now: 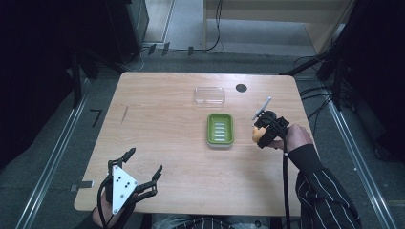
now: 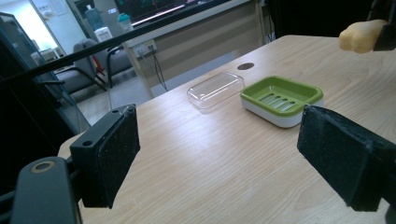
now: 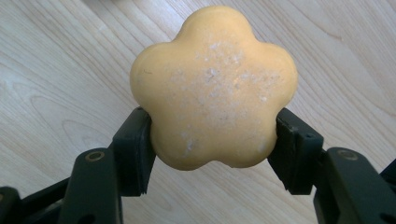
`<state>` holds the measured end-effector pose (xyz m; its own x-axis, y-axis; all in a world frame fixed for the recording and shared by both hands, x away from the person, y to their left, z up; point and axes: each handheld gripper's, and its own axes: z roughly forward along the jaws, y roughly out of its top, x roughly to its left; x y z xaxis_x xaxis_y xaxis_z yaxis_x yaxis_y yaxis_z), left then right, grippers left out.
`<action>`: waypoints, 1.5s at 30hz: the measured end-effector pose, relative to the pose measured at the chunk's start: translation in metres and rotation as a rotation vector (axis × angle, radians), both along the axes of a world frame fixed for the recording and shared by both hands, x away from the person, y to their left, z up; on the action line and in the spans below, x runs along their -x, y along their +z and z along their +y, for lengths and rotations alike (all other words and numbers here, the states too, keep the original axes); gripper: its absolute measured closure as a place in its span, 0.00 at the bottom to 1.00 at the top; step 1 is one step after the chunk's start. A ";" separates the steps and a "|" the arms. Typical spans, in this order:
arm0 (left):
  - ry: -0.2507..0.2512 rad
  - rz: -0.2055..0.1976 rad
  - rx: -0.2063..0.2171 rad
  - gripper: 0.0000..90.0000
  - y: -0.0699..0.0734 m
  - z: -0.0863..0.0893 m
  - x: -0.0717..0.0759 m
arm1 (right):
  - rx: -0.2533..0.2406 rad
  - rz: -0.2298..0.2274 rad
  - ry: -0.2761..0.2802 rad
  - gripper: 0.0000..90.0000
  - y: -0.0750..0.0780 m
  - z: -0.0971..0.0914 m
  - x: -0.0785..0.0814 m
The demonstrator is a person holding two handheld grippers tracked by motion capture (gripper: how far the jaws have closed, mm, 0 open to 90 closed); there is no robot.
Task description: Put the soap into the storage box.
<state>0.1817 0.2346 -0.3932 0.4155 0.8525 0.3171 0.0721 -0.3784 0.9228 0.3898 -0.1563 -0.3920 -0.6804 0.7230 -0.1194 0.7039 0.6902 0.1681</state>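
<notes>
The right gripper point(image 3: 212, 154) clamps a yellow, flower-shaped soap bar point(image 3: 214, 88) (matte, speckled surface) above the wooden table point(image 1: 172, 143), right of the slotted green soap dish point(image 1: 220, 130). The left gripper point(image 1: 143, 164) rests wide apart, near left.

High view overhead facing forward, left gripper view low across table point(image 2: 224, 168), both sharing green dish point(image 1: 220, 130).

Wooden table point(image 1: 181, 157): soap dish point(image 1: 220, 130), clear lid point(image 1: 209, 95)
</notes>
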 end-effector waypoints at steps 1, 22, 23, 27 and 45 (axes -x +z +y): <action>0.000 0.000 0.000 0.15 0.000 0.000 0.000 | -0.004 0.000 -0.001 0.45 0.000 0.002 -0.001; 0.006 0.001 -0.002 0.15 0.000 0.001 0.001 | -0.007 -0.018 0.058 0.45 0.012 0.036 -0.019; 0.006 0.002 -0.001 0.15 0.000 0.002 0.001 | -0.009 -0.020 0.064 0.45 0.012 0.038 -0.020; 0.009 0.001 0.000 0.15 0.000 0.002 0.002 | -0.012 -0.023 0.072 0.45 0.014 0.045 -0.023; 0.022 -0.001 0.004 0.15 0.000 0.005 0.005 | -0.022 -0.033 0.139 0.45 0.014 0.082 -0.039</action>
